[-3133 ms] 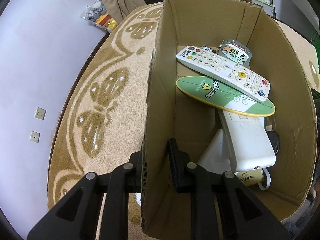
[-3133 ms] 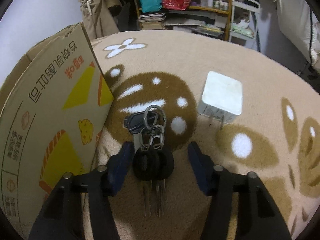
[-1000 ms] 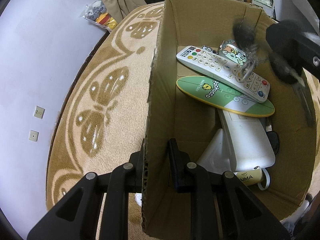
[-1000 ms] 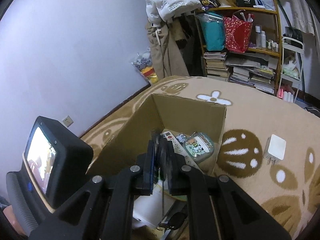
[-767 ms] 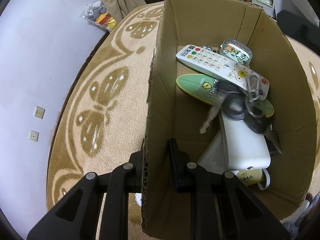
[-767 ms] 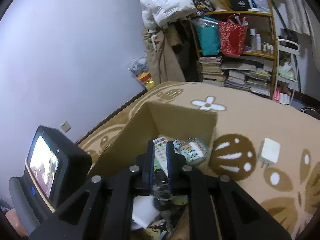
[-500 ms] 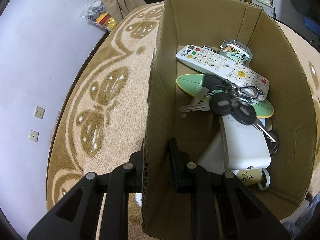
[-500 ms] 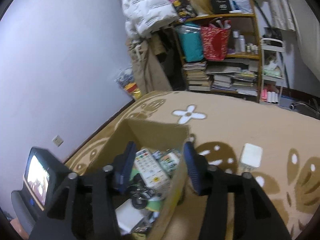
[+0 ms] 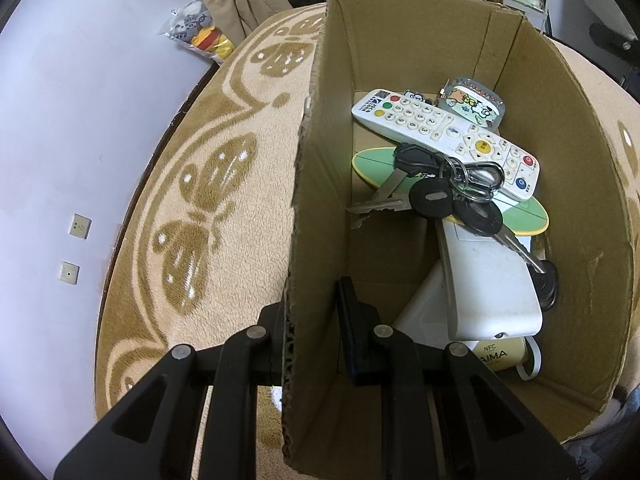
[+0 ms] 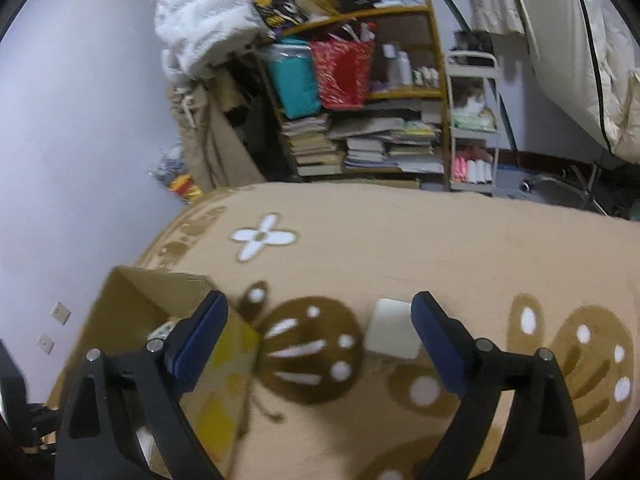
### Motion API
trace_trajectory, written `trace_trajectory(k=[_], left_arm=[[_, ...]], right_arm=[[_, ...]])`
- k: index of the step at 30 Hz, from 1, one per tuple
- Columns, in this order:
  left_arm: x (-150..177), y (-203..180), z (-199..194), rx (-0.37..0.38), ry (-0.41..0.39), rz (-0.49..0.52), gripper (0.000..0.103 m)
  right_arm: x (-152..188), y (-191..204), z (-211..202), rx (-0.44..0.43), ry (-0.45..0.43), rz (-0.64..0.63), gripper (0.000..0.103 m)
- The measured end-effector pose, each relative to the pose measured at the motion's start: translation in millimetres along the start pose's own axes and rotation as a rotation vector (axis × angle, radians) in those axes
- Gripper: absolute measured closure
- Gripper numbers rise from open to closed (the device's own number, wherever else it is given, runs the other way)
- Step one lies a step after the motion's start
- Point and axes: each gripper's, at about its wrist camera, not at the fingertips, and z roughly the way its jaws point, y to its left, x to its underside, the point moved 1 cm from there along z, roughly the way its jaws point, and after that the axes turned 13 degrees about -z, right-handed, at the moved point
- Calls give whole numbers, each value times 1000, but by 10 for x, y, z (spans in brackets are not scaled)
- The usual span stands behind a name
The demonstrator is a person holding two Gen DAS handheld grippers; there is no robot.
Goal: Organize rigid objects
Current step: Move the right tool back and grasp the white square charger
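Our left gripper (image 9: 316,312) pinches the cardboard box's (image 9: 420,32) near-left wall. The keys (image 9: 448,188) lie inside on the white remote (image 9: 444,128). Our right gripper (image 10: 320,340) gapes wide and empty above the blanket (image 10: 400,240), near the white charger (image 10: 390,334).

In the right wrist view everything is motion-blurred: the cardboard box (image 10: 132,304) is cut off by the left finger, its contents unreadable. In the left wrist view the green board (image 9: 376,162) lies mostly under the remote (image 9: 444,140) and keys (image 9: 448,196), and a black object (image 9: 546,282) by the box's right wall is too hidden to identify.
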Motion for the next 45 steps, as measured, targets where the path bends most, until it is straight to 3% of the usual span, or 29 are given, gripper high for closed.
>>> trace_trajectory(k=[7,19,20,24,25,28,39,45], left_arm=[[3,-28,6,1,2,-1,84],[-5,-43,-8,-6,3,3,84],[-9,-39,-8,-6,2,3,84],[-8,-42,-9,-10,1,6,84],[-7,-46,-12,-11,0,8,84],[-7,-49,-15,-10,1,6,84],[-22,-49,-26,-7,3,3,84],[-21,-48,-27,-7,3,3,84]], right_arm=[[138,-264,324,77,73,19,5],[281,-422,706,60,160,10,6],[291,-424,731,56,169,6,7],[379,-416,809,84,232,-17,32],[402,-424,830,82,245,-12,33],[420,-416,813,107,229,-22,48],[466,-240,533,108,194,-90,50],[327,-58,204,49,87,-105,50]])
